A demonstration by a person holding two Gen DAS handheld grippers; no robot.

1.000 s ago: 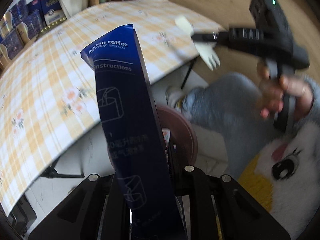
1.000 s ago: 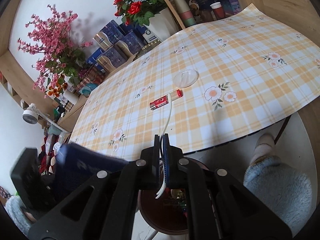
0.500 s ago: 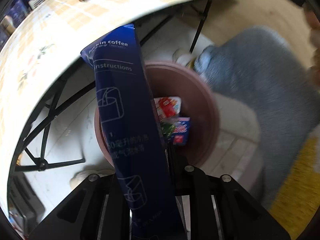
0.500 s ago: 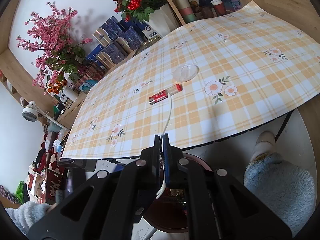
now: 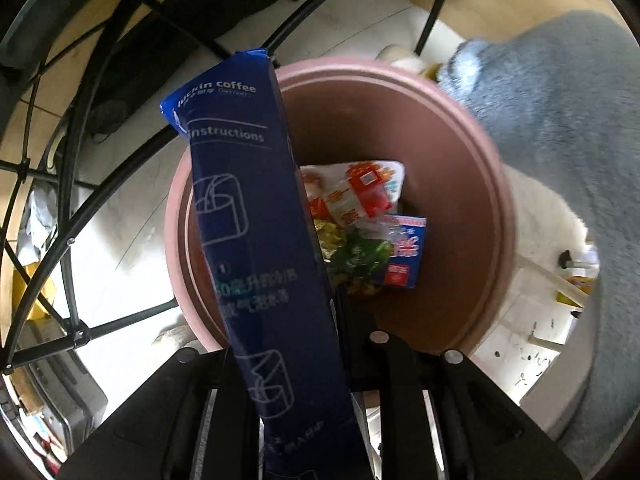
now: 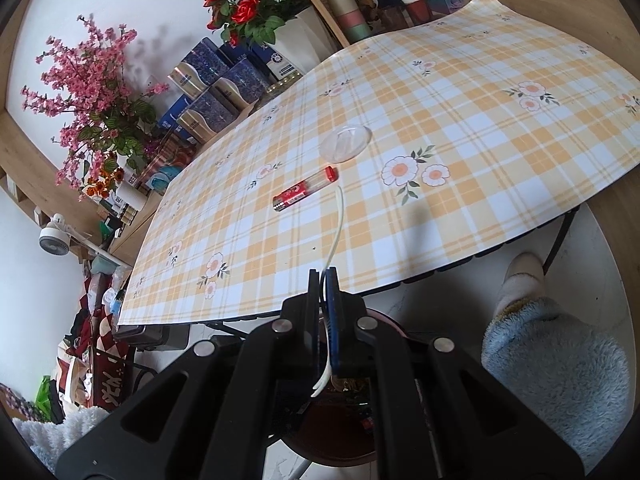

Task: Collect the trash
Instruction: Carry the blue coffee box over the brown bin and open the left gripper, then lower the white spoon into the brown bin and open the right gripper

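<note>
Directly above the bin (image 5: 496,208), a coffee box (image 5: 256,216) was held clamped low down by the left gripper (image 5: 296,360); light and crushable, it was best pinched flat-sided. A thin white strip (image 6: 335,232) was pinched in the closed right gripper (image 6: 324,292).

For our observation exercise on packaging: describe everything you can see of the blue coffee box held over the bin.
The blue coffee box is a tall, slim, dark blue carton, seemingly glossy card. White print reads "luckin coffee" and "instructions", with line drawings of a cup and some Chinese text. It stands lengthwise between the fingers of the left gripper, which clamp its lower end, its top corner slightly creased. It hangs above the pink bin, apparently not touching the wrappers inside.
</note>
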